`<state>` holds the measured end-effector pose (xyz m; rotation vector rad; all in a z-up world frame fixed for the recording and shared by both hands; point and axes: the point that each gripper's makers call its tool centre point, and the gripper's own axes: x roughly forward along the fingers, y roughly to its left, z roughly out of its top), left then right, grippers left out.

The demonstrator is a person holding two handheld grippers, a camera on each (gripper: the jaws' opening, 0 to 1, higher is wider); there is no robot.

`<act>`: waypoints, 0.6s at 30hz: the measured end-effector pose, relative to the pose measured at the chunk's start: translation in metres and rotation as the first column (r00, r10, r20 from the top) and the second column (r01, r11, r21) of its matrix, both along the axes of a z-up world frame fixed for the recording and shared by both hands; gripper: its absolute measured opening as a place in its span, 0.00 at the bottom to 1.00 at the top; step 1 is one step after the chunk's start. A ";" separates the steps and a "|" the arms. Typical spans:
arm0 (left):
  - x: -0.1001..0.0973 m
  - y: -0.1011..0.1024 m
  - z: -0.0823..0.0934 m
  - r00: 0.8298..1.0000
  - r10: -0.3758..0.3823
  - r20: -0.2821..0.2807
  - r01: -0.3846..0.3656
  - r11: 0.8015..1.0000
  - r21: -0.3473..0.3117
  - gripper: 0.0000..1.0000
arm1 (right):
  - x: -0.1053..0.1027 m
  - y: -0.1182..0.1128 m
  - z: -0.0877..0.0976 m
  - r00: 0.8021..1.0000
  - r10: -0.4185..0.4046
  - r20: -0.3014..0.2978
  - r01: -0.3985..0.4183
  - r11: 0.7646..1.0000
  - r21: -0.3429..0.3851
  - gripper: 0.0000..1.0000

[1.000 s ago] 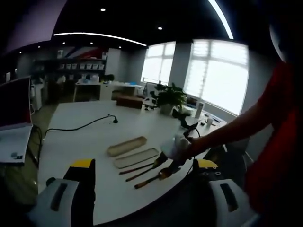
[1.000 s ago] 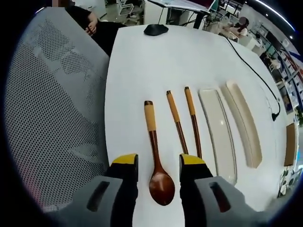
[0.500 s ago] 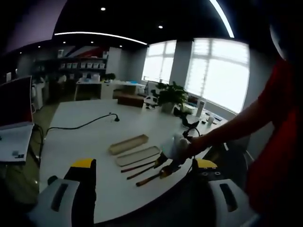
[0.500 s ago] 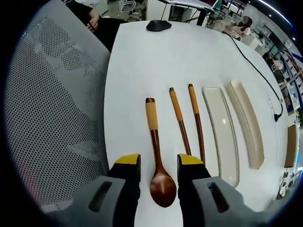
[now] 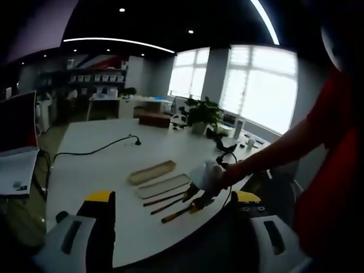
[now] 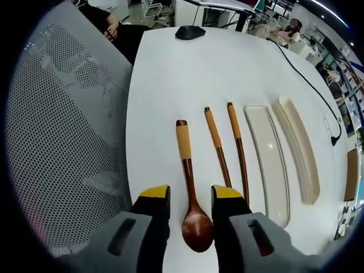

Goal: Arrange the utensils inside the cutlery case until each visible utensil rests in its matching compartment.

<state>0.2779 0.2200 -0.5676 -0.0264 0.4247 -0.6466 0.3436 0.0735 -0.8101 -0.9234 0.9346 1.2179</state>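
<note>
spoon (image 6: 192,196): we see dark wood with a tan grip, flat on the white table, bowl at 6 o'clock.
chopsticks (image 6: 227,149): two, same colours, parallel, at the spoon's 3 o'clock.
case tray (image 6: 269,162): cream, shallow, beside the chopsticks.
case lid (image 6: 297,148): cream, just beyond the tray.

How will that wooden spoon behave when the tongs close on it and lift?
The spoon looks like solid wood, so probably stiff and light. Its glossy bowl may slip between the right tongs, which straddle it near the bowl. Held there, the long handle would likely droop.
</note>
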 end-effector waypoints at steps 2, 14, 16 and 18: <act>0.001 0.001 -0.001 1.000 0.005 0.001 -0.005 1.000 0.008 0.84 | 0.000 -0.001 -0.002 1.000 0.012 0.000 -0.012 1.000 -0.013 0.25; 0.002 0.011 -0.004 0.999 0.034 -0.001 -0.034 0.999 0.029 0.82 | 0.005 0.001 -0.011 1.000 -0.015 -0.008 0.015 1.000 -0.008 0.18; 0.002 0.012 -0.003 0.999 0.034 0.003 -0.034 0.999 0.035 0.82 | 0.005 0.001 -0.013 1.000 -0.012 -0.012 0.012 1.000 -0.015 0.18; 0.002 0.012 -0.003 0.999 0.033 0.003 -0.033 0.999 0.035 0.82 | 0.007 -0.001 -0.015 1.000 -0.013 -0.014 0.013 0.999 -0.033 0.14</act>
